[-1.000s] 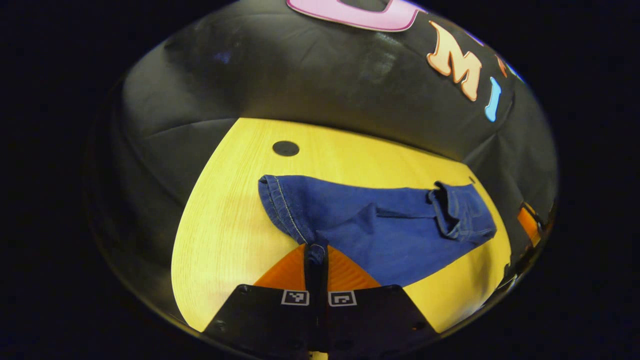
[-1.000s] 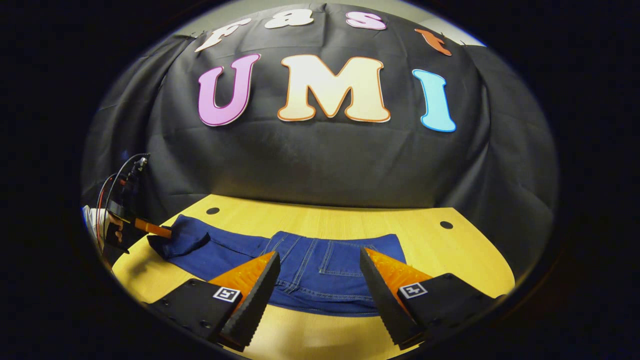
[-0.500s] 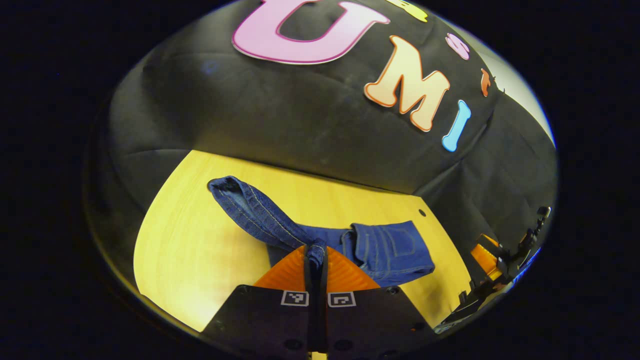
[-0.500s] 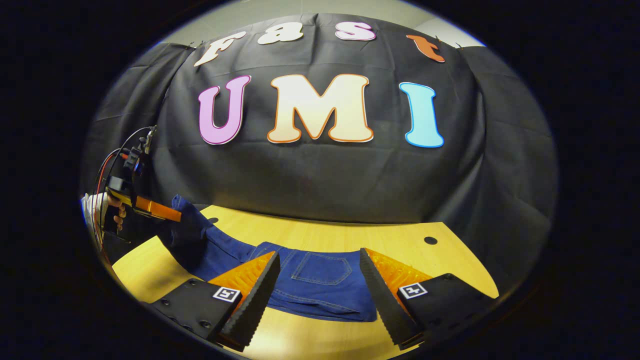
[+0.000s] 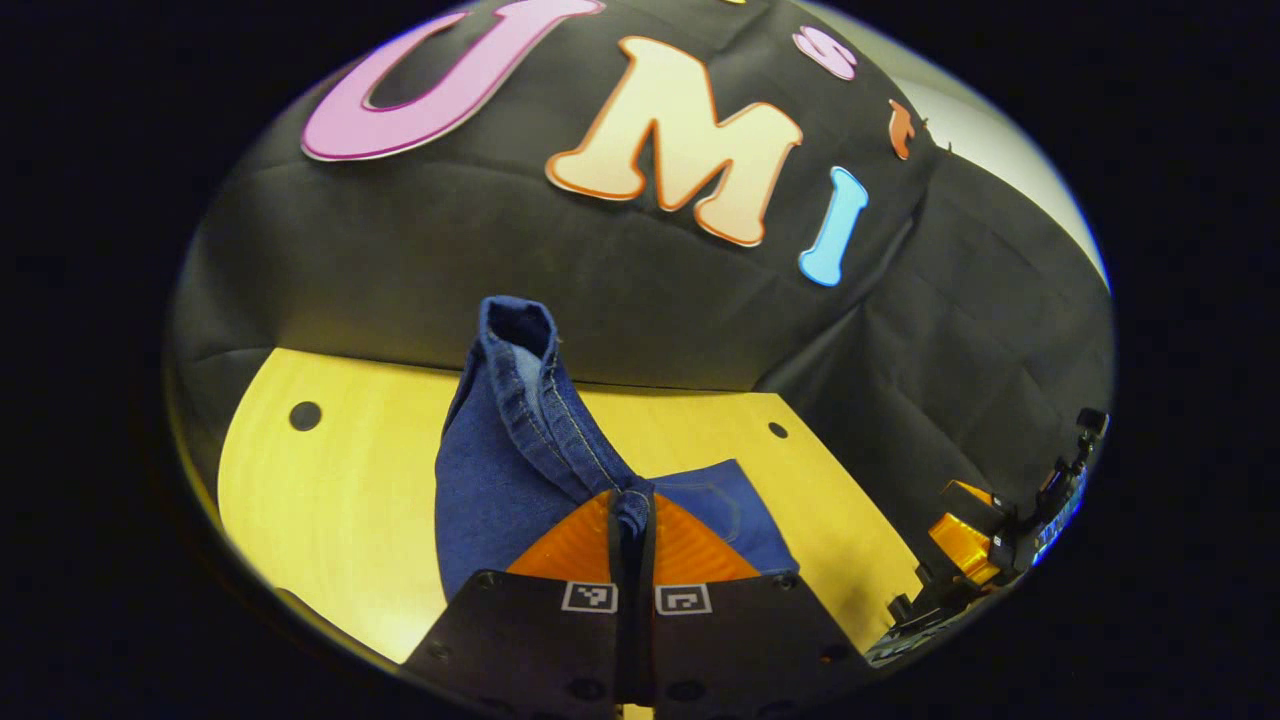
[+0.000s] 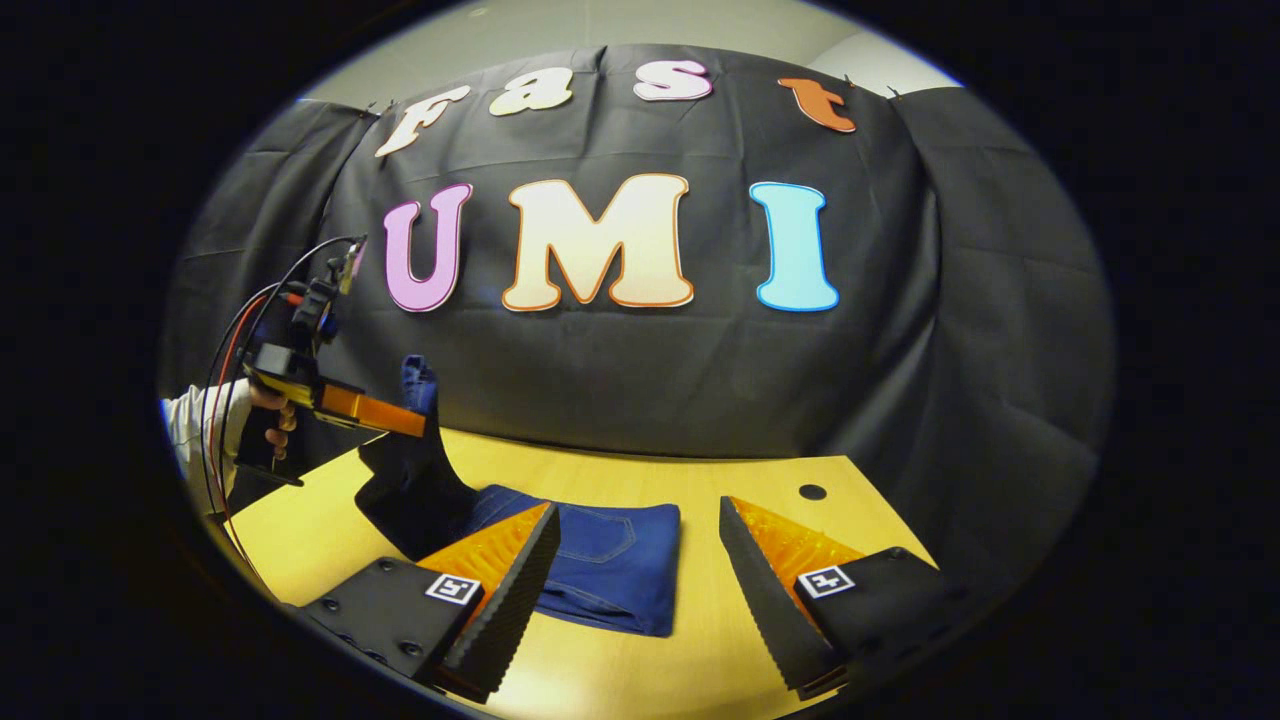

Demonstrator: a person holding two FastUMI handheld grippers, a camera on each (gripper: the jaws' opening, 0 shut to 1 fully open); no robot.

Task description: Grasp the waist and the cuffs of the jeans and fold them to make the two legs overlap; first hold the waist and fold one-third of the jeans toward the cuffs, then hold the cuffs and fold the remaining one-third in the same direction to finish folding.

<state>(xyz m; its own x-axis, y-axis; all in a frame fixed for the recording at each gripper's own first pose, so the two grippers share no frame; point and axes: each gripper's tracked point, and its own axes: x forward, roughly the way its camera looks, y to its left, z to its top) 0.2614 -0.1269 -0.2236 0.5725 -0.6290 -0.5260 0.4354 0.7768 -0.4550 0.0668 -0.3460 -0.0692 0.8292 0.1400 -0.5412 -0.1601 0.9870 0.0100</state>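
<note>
I hold the jeans (image 5: 500,470) lifted by their cuffs (image 5: 515,335) above the surface (image 5: 330,500), the waist end lying folded flat. My left gripper (image 5: 632,505) has its fingers pinched on the cuff fabric. In the right gripper view, my right gripper (image 6: 640,560) hovers with fingers spread, near the folded part, while a hand (image 6: 268,420) holds the left one raised.

One pair of jeans (image 5: 500,470), blue denim, with one cuff end (image 5: 517,325) raised. One worktop (image 6: 700,640), pale wood, bearing two round dark holes: one at the left (image 5: 304,415), one at the right (image 5: 777,430). Two claws: the left claw (image 5: 632,500) and the right claw (image 6: 640,560), two fingers each. One hand (image 6: 270,420) with one light sleeve (image 6: 195,430). One back pocket (image 6: 610,535) on the folded denim.
</note>
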